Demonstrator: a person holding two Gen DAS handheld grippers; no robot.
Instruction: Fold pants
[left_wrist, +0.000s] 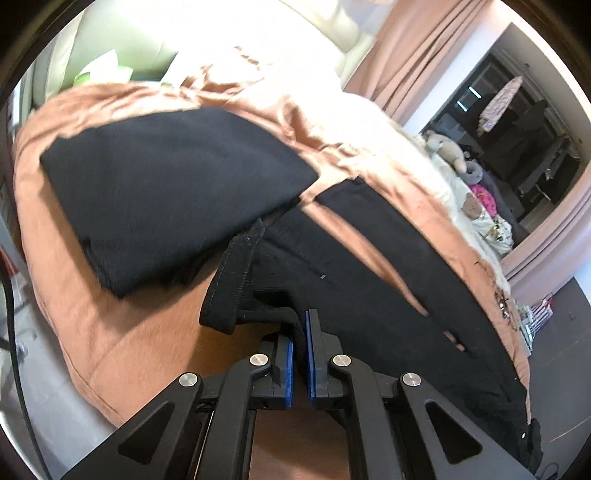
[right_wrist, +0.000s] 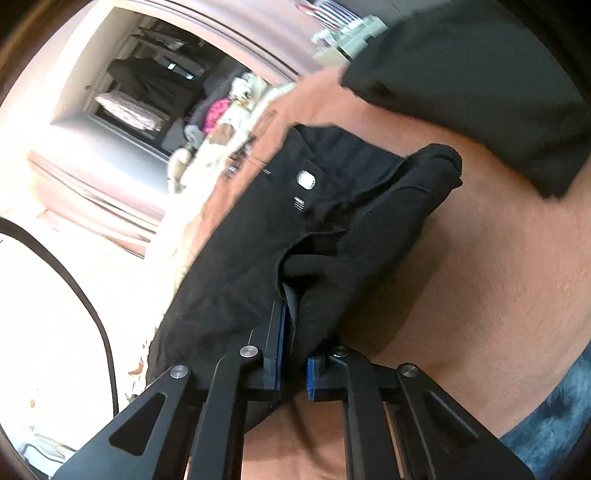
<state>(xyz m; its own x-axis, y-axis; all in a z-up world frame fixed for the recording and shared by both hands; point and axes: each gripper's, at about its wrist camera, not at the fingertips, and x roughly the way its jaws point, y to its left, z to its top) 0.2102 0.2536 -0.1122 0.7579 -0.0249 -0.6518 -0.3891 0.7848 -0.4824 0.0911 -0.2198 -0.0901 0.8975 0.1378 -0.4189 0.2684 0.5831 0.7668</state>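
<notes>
Black pants (left_wrist: 369, 258) are observed spread across a bed covered by an orange-brown blanket (left_wrist: 122, 332). A folded black garment (left_wrist: 166, 192) is laid on the blanket beside the pants' waist end, its corner overlapping them. The left gripper (left_wrist: 300, 332) is seen with its jaws narrowed onto a fold of the waistband, black fabric pinched between the blue pads. The right gripper (right_wrist: 293, 332) is likewise clamped on pants fabric near the white button (right_wrist: 306, 180), the cloth bunched around its jaws. Soft toys (left_wrist: 448, 147) are noted along the bed's far edge.
</notes>
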